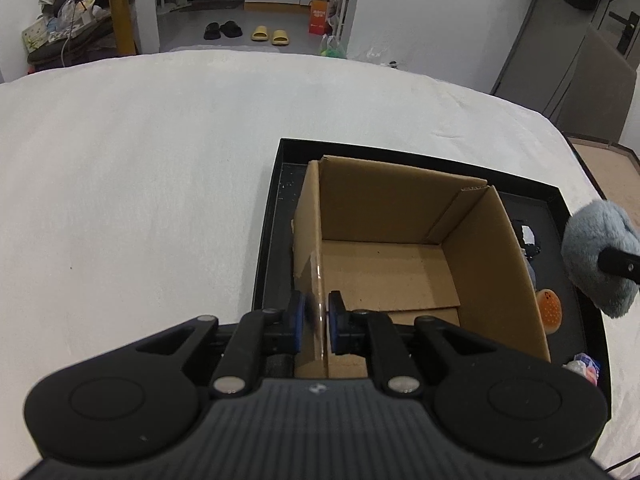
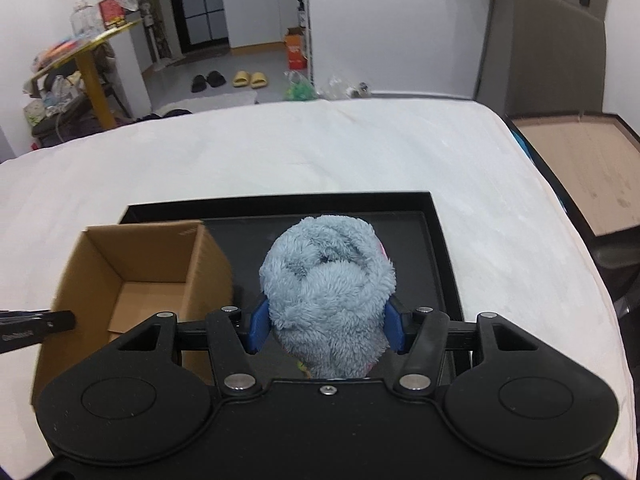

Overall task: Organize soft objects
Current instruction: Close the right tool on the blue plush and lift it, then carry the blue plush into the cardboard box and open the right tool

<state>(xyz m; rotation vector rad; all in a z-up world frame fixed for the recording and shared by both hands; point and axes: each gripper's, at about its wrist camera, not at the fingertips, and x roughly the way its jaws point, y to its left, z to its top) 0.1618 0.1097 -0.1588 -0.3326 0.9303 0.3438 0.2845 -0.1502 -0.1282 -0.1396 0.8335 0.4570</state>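
Observation:
An open cardboard box (image 1: 384, 216) stands in a black tray (image 1: 267, 220) on the white bed. My left gripper (image 1: 320, 320) is shut on the box's left wall, with the blue pads pressing the cardboard edge. My right gripper (image 2: 326, 326) is shut on a fluffy blue-grey plush toy (image 2: 328, 280), held in the air over the tray (image 2: 440, 248) to the right of the box (image 2: 132, 276). The left wrist view shows that plush toy (image 1: 600, 240) at the far right. An orange soft toy (image 1: 549, 310) lies in the tray beside the box's right wall.
A small colourful item (image 1: 585, 366) sits in the tray's near right corner. The white bed cover (image 1: 140, 180) spreads left of and beyond the tray. A low wooden-topped unit (image 2: 580, 168) stands off the bed's right edge. Slippers (image 2: 250, 79) lie on the floor beyond.

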